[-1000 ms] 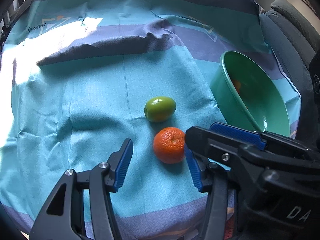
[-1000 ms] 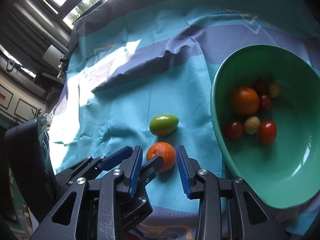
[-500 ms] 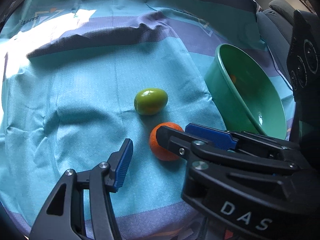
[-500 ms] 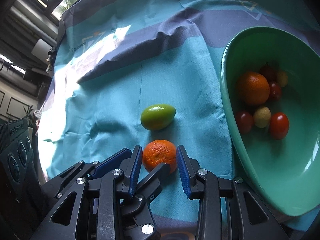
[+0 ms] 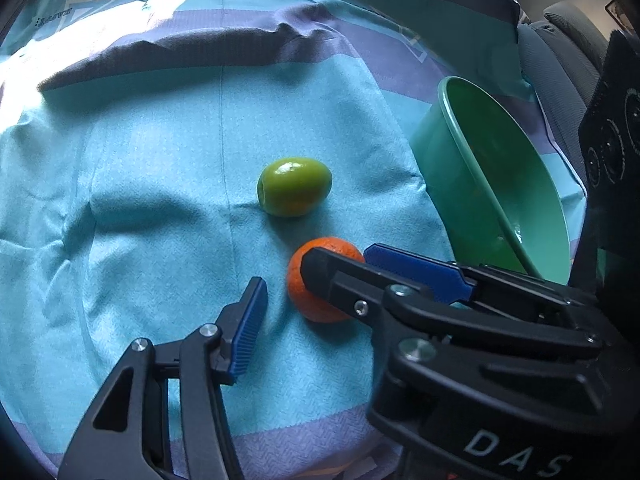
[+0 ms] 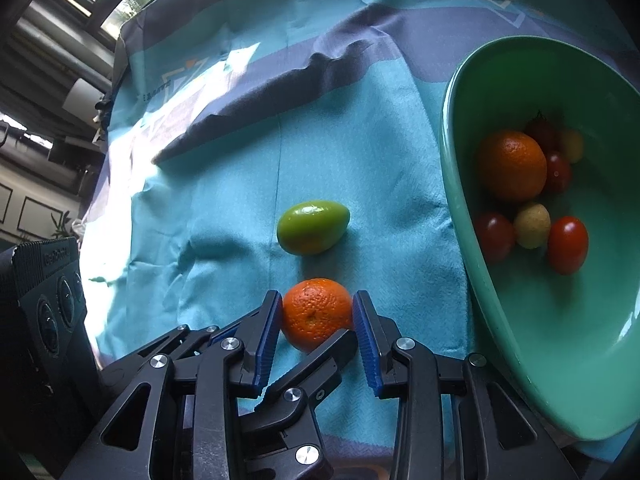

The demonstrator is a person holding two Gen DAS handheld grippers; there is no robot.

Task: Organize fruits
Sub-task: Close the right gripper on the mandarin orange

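Observation:
A small orange (image 6: 316, 314) lies on the teal cloth, between the blue pads of my right gripper (image 6: 316, 320), which touch its sides. It also shows in the left wrist view (image 5: 316, 280), partly behind the right gripper's fingers (image 5: 416, 272). A green oval fruit (image 6: 313, 227) (image 5: 294, 186) lies just beyond it. My left gripper (image 5: 316, 300) is open; only its left finger (image 5: 246, 332) shows, and the right gripper's body hides the other. The green bowl (image 6: 460, 208) (image 5: 440, 140) stands to the right.
The bowl holds an orange (image 6: 512, 166), several red cherry tomatoes (image 6: 567, 245) and small yellow fruits (image 6: 532, 226). A cloth fold (image 6: 280, 84) runs across the back. A grey padded seat (image 5: 560, 44) stands behind the bowl.
My right gripper has moved forward around the small orange and narrowed until its pads touch it. The left gripper has stayed open with its view drifting slightly.

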